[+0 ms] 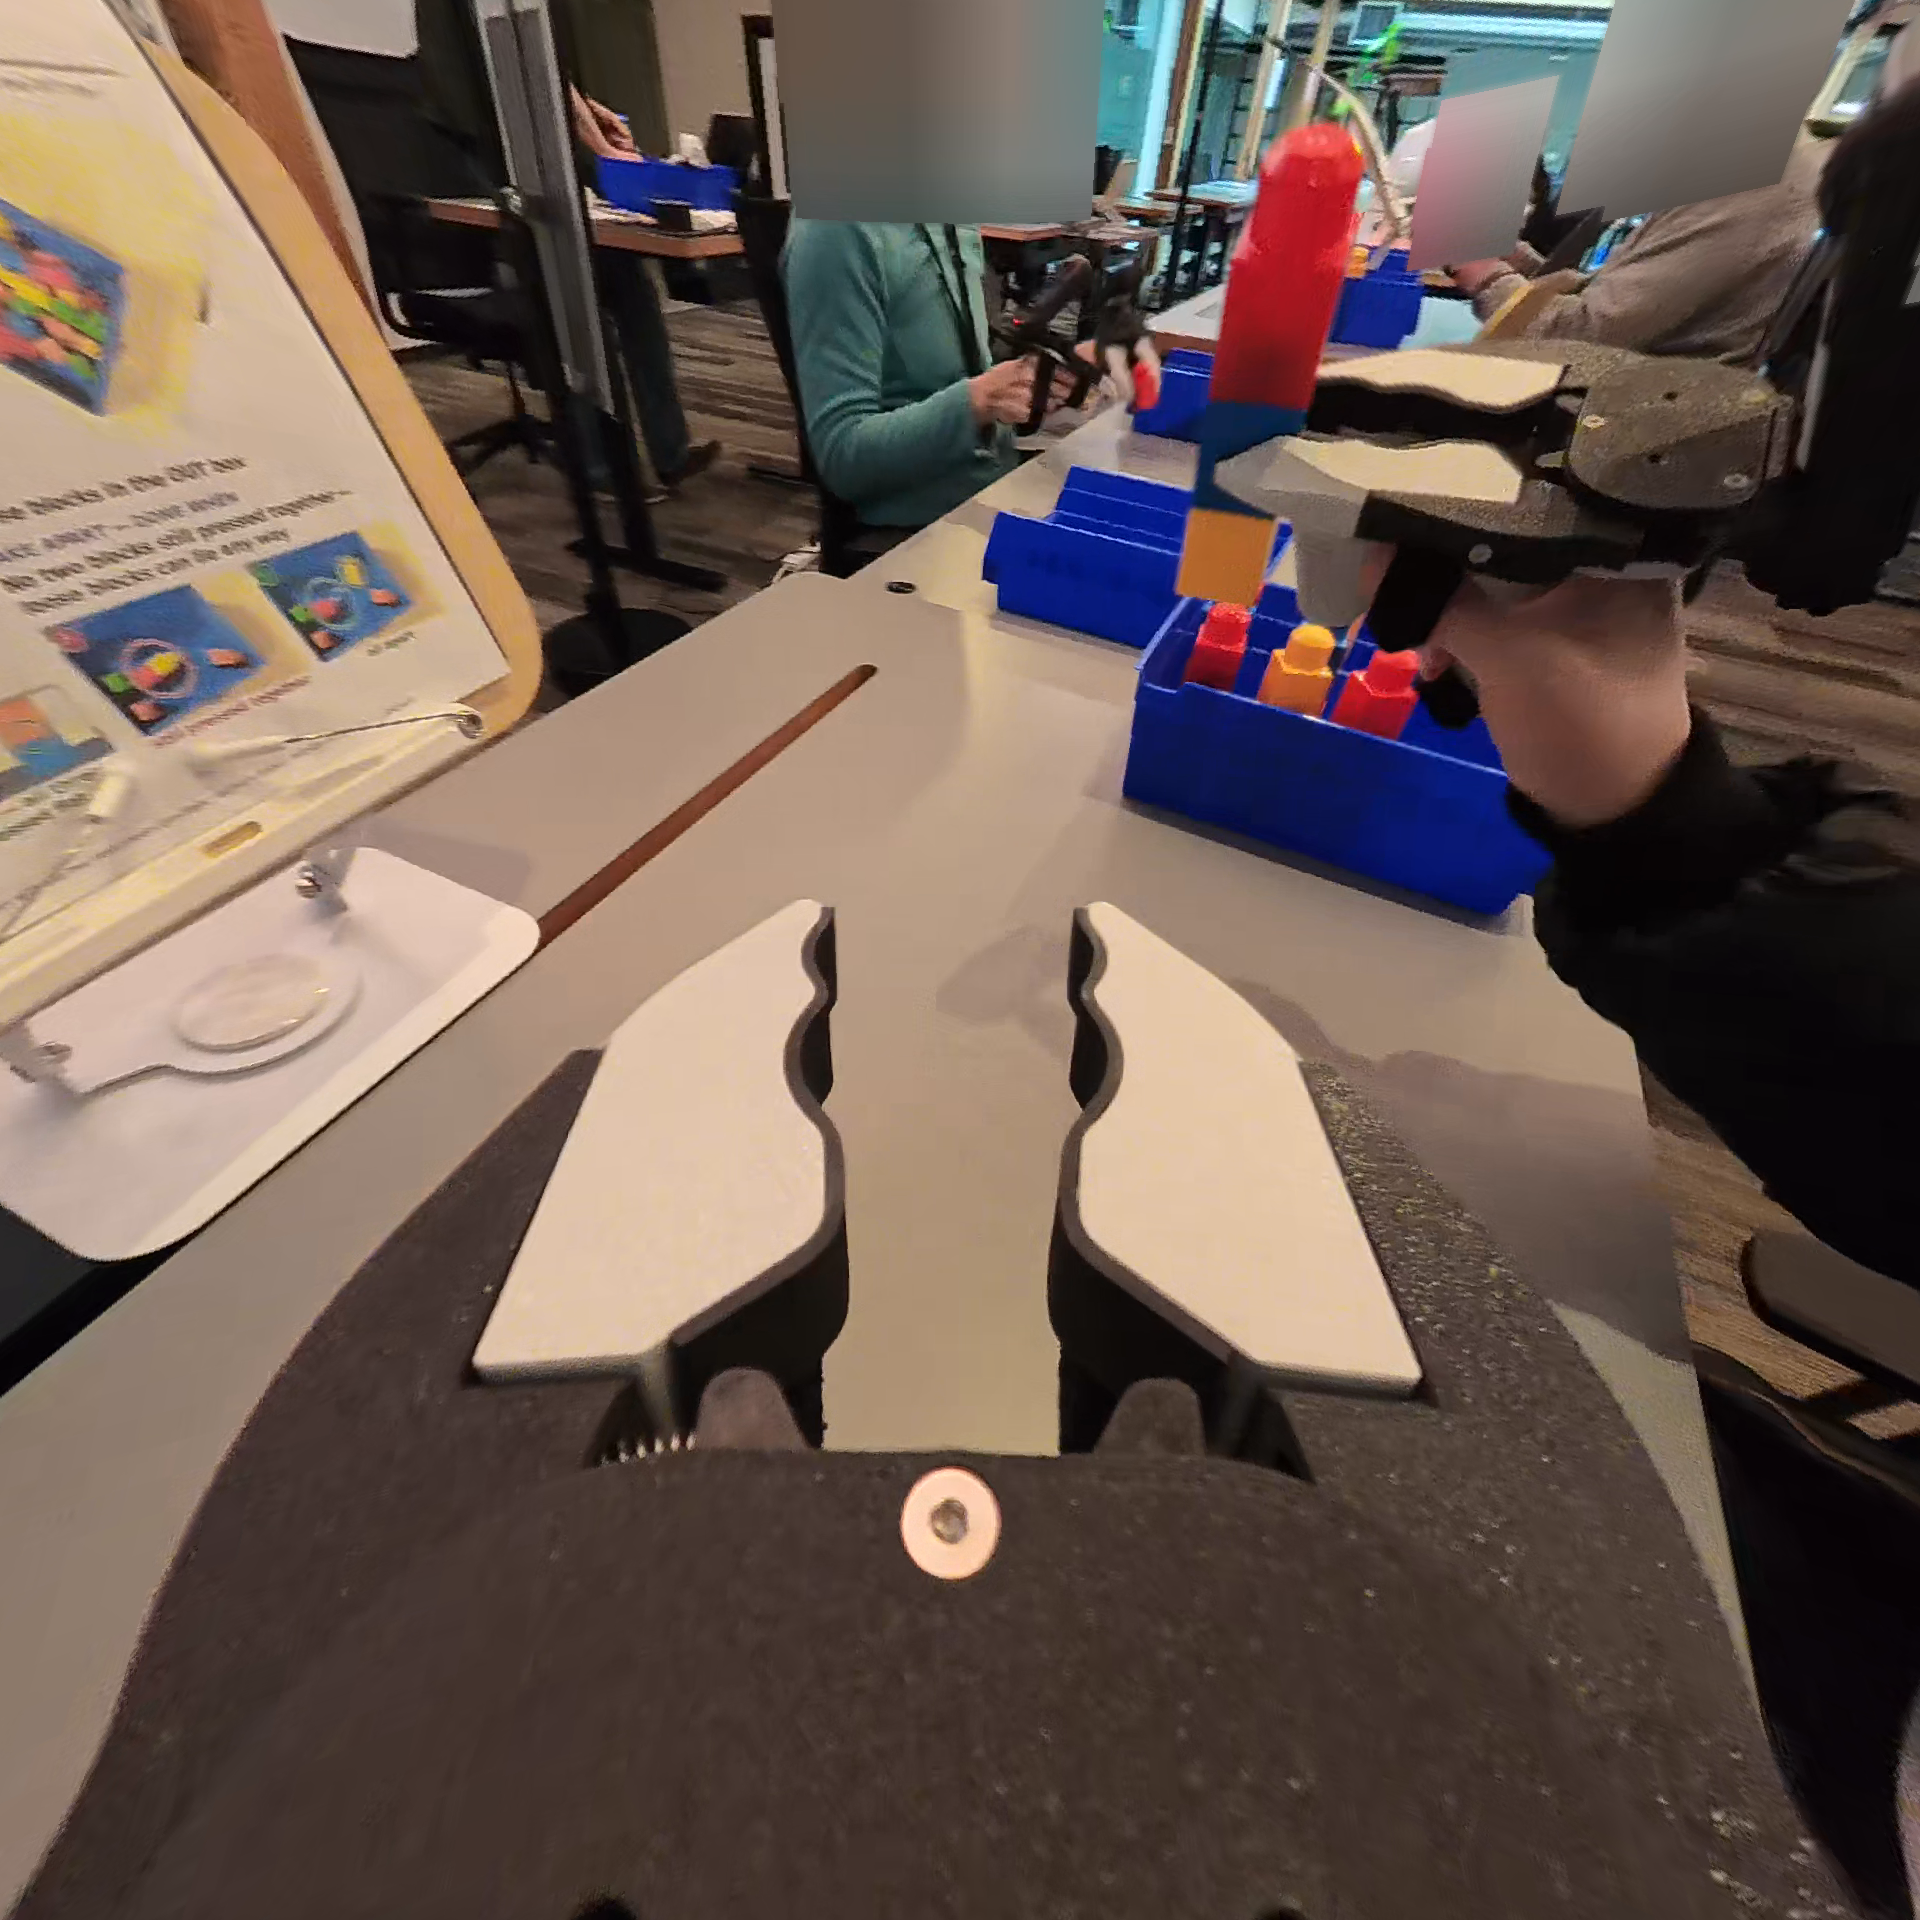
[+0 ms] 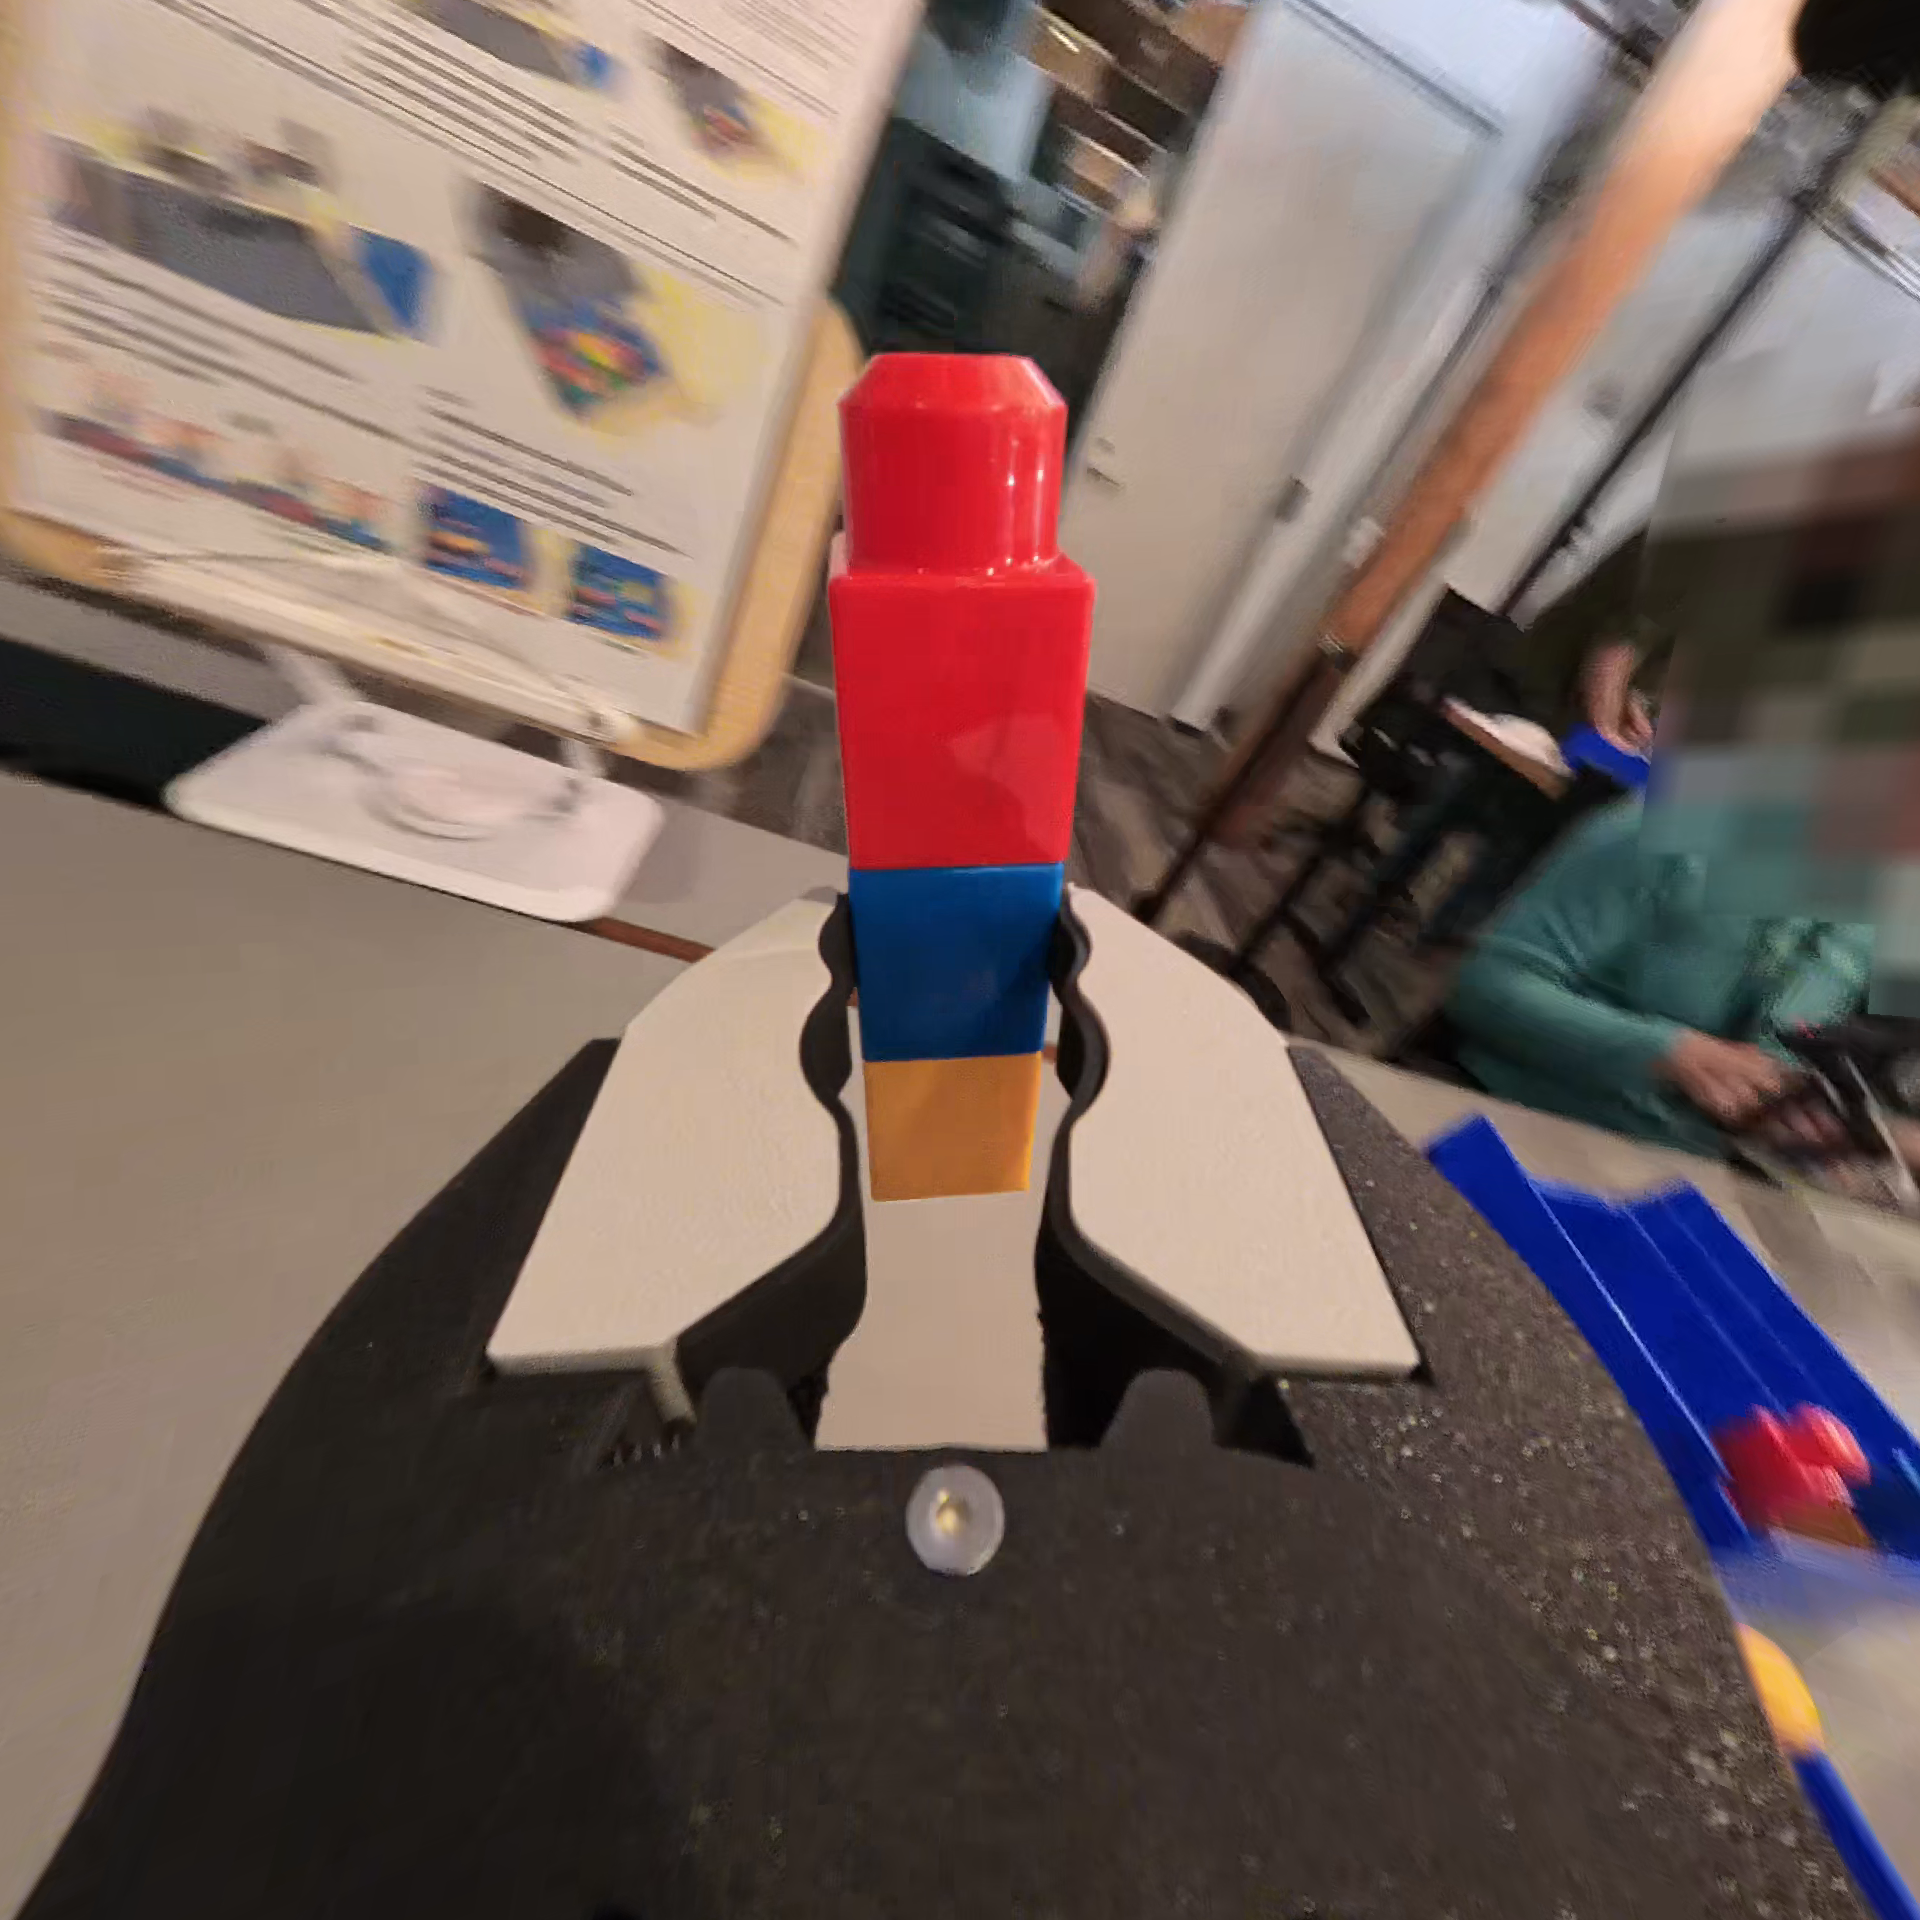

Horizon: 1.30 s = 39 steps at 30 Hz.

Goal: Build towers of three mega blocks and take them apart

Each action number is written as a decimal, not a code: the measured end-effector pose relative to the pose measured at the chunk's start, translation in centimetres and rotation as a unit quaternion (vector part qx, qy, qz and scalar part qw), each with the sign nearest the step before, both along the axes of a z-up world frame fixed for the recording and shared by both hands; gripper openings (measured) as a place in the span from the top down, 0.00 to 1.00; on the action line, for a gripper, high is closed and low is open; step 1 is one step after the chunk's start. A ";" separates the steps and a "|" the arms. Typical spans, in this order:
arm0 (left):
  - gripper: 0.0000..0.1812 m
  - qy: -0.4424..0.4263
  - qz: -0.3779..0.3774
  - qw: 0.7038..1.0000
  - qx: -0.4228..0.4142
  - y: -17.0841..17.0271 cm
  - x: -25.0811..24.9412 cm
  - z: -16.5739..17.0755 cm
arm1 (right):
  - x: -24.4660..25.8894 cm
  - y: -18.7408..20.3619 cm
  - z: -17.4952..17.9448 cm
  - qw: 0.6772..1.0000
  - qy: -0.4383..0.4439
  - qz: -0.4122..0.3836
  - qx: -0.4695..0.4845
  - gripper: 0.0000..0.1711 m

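My right gripper [image 2: 951, 945] is shut on a three-block tower, gripping its blue middle block [image 2: 951, 961]. A red block [image 2: 961, 717] is on top and an orange block [image 2: 951, 1127] is at the bottom. The tower hangs in the air above the table. In the left wrist view the tower [image 1: 1273, 332] and the right gripper [image 1: 1262, 436] are up at the right, above a blue bin [image 1: 1320, 790]. My left gripper [image 1: 951, 925] is open and empty, low over the grey table [image 1: 727, 852].
The blue bin holds two red blocks [image 1: 1221, 644] and an orange block [image 1: 1299, 670]. A second blue bin [image 1: 1081, 561] stands behind it. An instruction board on a white stand [image 1: 208, 520] is at the left. A slot [image 1: 717, 795] runs across the table. People sit at tables beyond.
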<state>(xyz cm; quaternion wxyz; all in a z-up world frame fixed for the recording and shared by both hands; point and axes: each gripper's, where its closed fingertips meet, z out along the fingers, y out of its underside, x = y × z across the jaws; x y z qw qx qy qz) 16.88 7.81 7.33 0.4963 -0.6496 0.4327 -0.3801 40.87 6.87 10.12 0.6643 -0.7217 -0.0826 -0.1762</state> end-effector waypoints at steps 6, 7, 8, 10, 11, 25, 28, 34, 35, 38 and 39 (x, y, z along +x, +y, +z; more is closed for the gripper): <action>0.77 -0.013 -0.002 1.000 0.008 -1.3 -0.2 1.3 | 7.5 -3.7 -0.2 0.992 0.001 -0.127 0.004 0.79; 0.78 -0.011 -0.007 1.000 0.009 -1.5 -0.1 1.4 | 8.1 -4.2 -0.1 0.991 -0.005 -0.136 0.007 0.79; 0.78 -0.008 -0.006 1.000 0.010 -1.6 -0.1 1.3 | 8.5 -4.6 0.0 0.990 -0.005 -0.143 0.008 0.79; 0.78 -0.002 -0.007 1.000 0.016 -1.8 0.1 1.3 | 9.4 -5.4 0.1 0.988 -0.009 -0.155 0.007 0.79; 0.78 0.001 -0.008 1.000 0.017 -1.9 0.2 1.2 | 9.9 -5.8 0.2 0.987 -0.010 -0.160 0.007 0.79; 0.79 0.029 -0.019 0.999 0.019 -2.3 1.2 0.2 | 15.1 -9.4 -0.6 0.980 -0.010 -0.199 -0.012 0.79; 0.79 0.033 -0.018 0.999 0.018 -2.2 1.3 -0.1 | 16.2 -10.2 -1.1 0.982 -0.009 -0.188 -0.023 0.79; 0.79 0.043 -0.021 0.999 0.016 -2.3 1.7 -0.6 | 18.3 -13.0 -2.5 0.995 0.028 -0.091 -0.043 0.79; 0.80 0.043 -0.022 0.999 0.017 -2.4 1.8 -0.6 | 18.2 -13.5 -2.7 0.997 0.055 -0.048 -0.034 0.79; 0.80 0.047 -0.027 0.998 0.021 -2.7 2.2 -0.7 | 18.4 -14.6 -5.3 0.982 0.172 0.064 -0.044 0.79; 0.80 0.051 -0.027 0.998 0.022 -2.7 2.3 -0.8 | 18.7 -14.9 -6.7 0.975 0.197 0.079 -0.063 0.79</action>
